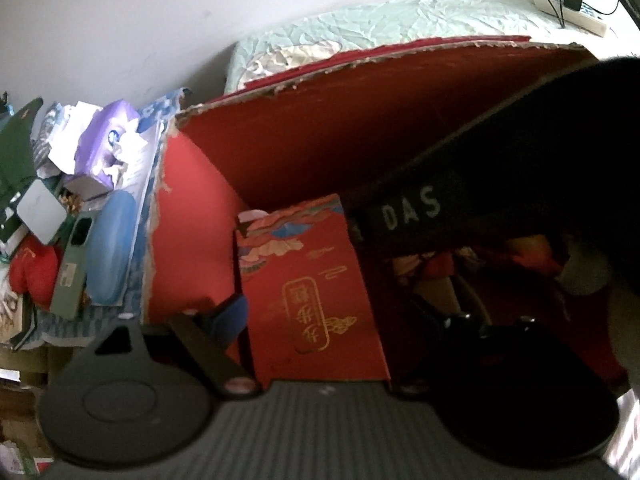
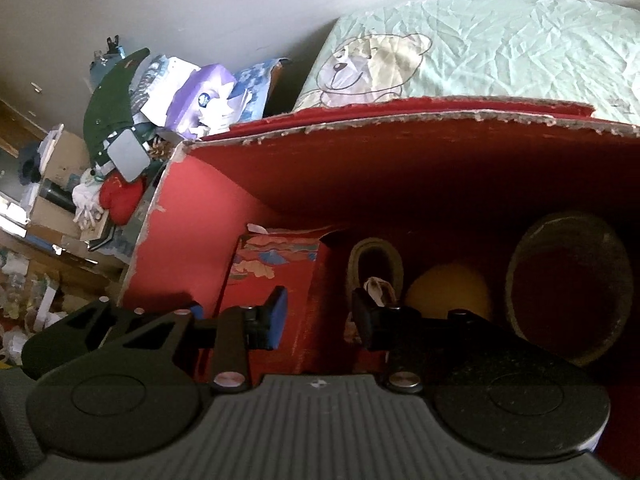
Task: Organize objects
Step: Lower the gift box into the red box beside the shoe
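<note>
Big red box (image 2: 248, 200): sitting open in front of the teddy-bear bedding (image 2: 460, 52), torn rim and all.
Small red packet (image 1: 304, 280): standing upright inside, hugging the left wall.
Round container (image 2: 568, 292): lying far right in the box, yellow ball (image 2: 448, 284) just beside it.
Left gripper (image 1: 336, 320): jaws hanging spread around the packet; can't tell if they're touching.
Right gripper (image 2: 320, 316): jaws gaping, straddling the packet's right edge.

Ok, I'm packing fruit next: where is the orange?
Right wrist view: the orange sits inside the red box, between a shoe and a round bowl.
</note>
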